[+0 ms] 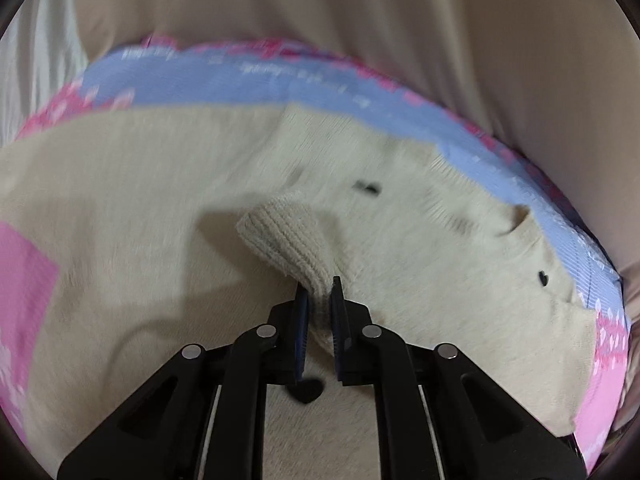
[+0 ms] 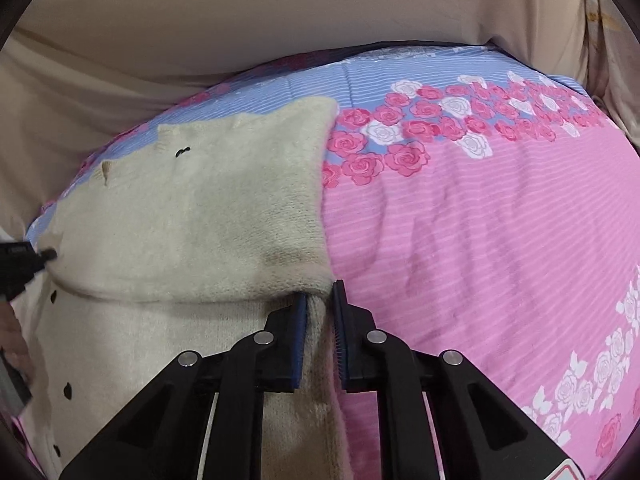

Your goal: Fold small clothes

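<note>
Both pairs of fingers are clamped on cloth. My left gripper (image 1: 320, 300) pinches the ribbed cuff (image 1: 284, 236) of the cream knitted cardigan (image 1: 120, 200); my right gripper (image 2: 320, 300) pinches its folded edge at lower centre of its view. The garment lies on the floral bedsheet (image 2: 480, 220), spreading up and left from my right fingers. My judgement: the cuff must travel inward across the body, so the left leads.

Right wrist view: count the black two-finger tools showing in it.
2. The right tool sits at bottom centre, shut on the right edge of the cream fleecy garment. The left tool pokes in at the left edge, mostly out of frame.
</note>
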